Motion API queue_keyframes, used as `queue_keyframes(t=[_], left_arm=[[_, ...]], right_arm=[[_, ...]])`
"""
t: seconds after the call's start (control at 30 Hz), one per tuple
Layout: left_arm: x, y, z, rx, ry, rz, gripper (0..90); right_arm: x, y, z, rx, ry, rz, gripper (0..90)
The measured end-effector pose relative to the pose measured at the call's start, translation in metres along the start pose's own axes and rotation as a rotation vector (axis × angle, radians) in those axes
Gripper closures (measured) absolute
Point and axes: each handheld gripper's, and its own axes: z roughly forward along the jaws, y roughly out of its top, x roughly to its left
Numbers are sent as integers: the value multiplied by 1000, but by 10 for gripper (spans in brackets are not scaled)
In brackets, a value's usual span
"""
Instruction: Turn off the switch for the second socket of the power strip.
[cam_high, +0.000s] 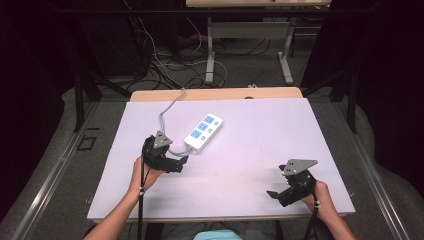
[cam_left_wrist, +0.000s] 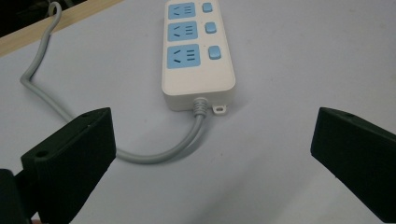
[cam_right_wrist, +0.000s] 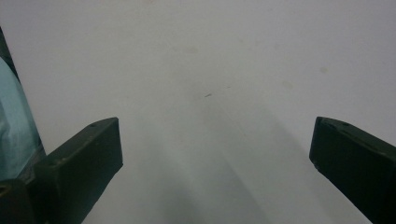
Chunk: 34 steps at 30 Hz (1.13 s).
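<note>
Left tool released, jaws wide, aimed at strip just off its 1 o'clock, likely lining up on the cord end. Right tool released too, parked at table 5 o'clock, well apart.

No readable text, brand, number or label anywhere. The power strip has three blue socket faces with slot openings and three blue switch buttons beside them, none printed with letters or marks that can be made out; its white body is blank. In the high view the power strip is too small to read. The counter surface is plain, with no print. The black jaws carry no markings in either gripper view.
</note>
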Motion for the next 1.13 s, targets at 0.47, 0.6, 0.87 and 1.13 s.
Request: queue_keyframes(t=[0.47, 0.6, 0.87, 1.13], left_arm=[[-9, -29, -26, 14, 38, 23, 0], [-10, -39, -32, 15, 39, 18, 0], [-16, -59, -46, -2, 17, 5, 0], [-23, -72, -58, -11, 25, -3, 0]], right_arm=[[1, 0, 1, 1, -4, -5, 21], [0, 0, 2, 7, 3, -8, 21], [0, 1, 2, 7, 4, -18, 21], [1, 0, 2, 11, 8, -9, 21]])
